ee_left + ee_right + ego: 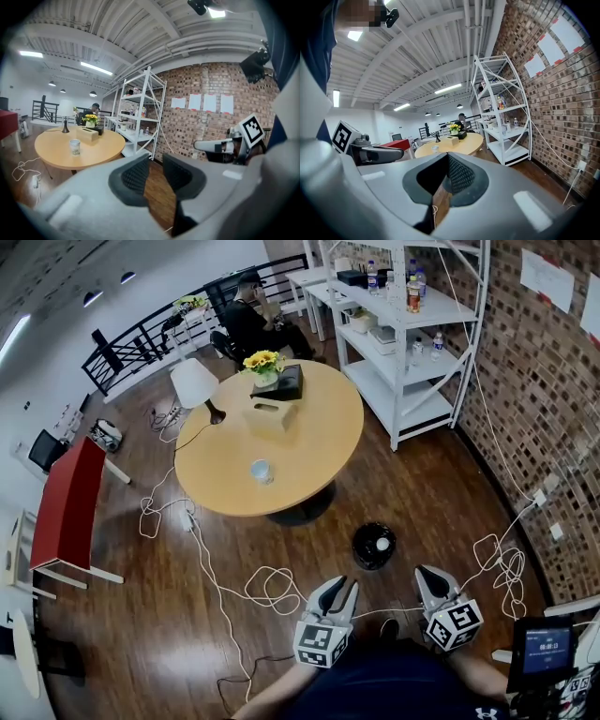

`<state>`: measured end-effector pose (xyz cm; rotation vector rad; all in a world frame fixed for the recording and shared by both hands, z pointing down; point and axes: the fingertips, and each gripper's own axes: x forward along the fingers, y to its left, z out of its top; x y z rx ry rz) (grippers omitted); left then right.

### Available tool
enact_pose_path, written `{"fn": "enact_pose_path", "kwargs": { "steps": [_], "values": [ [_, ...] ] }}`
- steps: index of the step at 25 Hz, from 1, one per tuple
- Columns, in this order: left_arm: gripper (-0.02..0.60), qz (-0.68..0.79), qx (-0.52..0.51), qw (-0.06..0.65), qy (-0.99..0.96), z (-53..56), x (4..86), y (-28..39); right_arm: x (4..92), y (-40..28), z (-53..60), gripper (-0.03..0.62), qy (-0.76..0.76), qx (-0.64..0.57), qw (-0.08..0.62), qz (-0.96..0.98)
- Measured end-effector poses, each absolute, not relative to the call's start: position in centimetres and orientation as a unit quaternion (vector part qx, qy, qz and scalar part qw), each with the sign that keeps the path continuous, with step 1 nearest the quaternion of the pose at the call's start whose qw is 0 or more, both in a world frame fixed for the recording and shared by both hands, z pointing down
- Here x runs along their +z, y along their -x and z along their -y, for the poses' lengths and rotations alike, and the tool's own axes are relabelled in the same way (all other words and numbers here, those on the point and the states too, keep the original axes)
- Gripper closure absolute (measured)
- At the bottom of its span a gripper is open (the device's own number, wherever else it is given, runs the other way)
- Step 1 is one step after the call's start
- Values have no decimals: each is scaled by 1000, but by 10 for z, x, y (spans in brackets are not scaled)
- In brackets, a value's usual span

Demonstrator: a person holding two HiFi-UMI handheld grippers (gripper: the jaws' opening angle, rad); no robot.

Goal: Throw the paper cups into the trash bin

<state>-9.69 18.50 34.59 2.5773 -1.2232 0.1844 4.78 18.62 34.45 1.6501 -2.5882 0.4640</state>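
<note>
The jaws of the left gripper point(156, 165) are spread, and nothing is held between them; only the wooden floor point(422, 493) is seen through the gap. The jaws of the right gripper point(447, 158) are brought together at their tips, and nothing is pinched there. In the head view both grippers are held low, side by side and close to the person's body, and are pointed roughly toward the table.

Just ahead of them a black trash bin point(357, 540) is stood on the floor, between the grippers and the table's base. A small white object point(382, 544) is seen lying inside it. It is taken to be a paper cup already thrown in, though it is too small for that to be confirmed.

Farther out, one paper cup point(262, 471) is stood upright on the round tabletop point(314, 442). It is placed near the edge closest to the person and well apart from the tissue box point(269, 416), the black box point(286, 382) and the yellow flowers point(262, 361) grouped at the far side. No other cup can be made out on the tabletop.

The task is therefore judged to be partly done. One cup appears to have been binned, and at least one is left to be fetched. Neither gripper is loaded or near that cup, so an approach to the table, a grasp of the cup and a carry back to the bin are all judged to be outstanding.
</note>
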Motion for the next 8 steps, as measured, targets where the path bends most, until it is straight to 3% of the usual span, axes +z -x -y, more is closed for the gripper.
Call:
{"fn": "enact_pose_path", "kwargs": {
  "steps": [8],
  "values": [
    [489,424,73,144,-891,-191,353,93,345,-50,-187,583,-528,144,21,837]
  ]
}}
